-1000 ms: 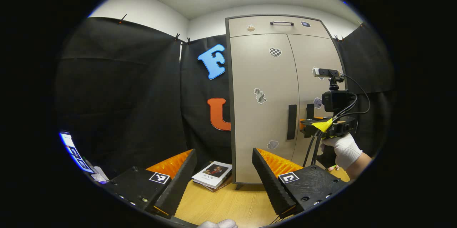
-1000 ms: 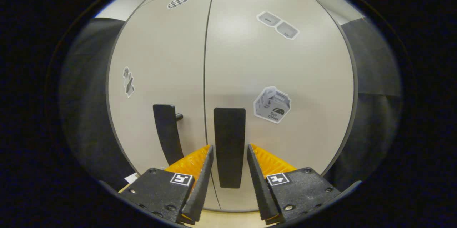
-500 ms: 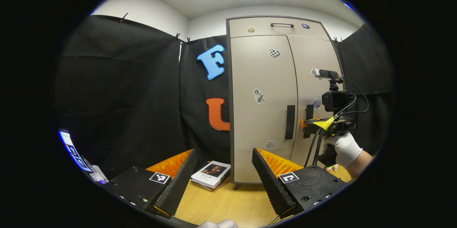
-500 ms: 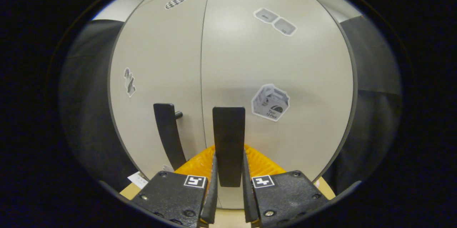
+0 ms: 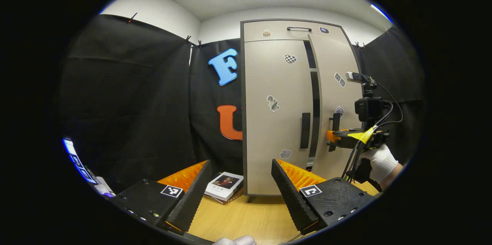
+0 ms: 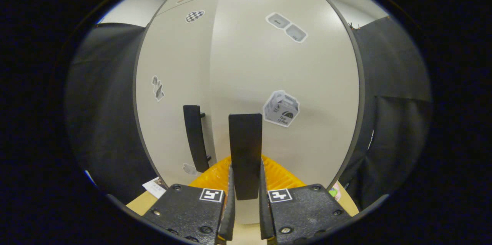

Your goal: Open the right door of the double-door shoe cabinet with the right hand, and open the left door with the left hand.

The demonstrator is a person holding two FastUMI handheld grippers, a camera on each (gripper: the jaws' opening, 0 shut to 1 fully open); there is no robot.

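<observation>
Matte beige right door (image 6: pixel 284 83) ajar | right tool (image 6: pixel 246 214) clamped on flat black handle (image 6: pixel 245 153) | left tool (image 5: pixel 240 191) fingers apart — holding nothing

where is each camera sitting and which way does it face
left gripper view: rides the left hand-held gripper, back from the shoe cabinet, facing its front; own open fingers low, gloved hand holding the right hand-held gripper.
right gripper view: rides the right hand-held gripper, close to the right door, its fingers shut on the right door handle.
Shared: both doors, left door handle, stickers.
</observation>
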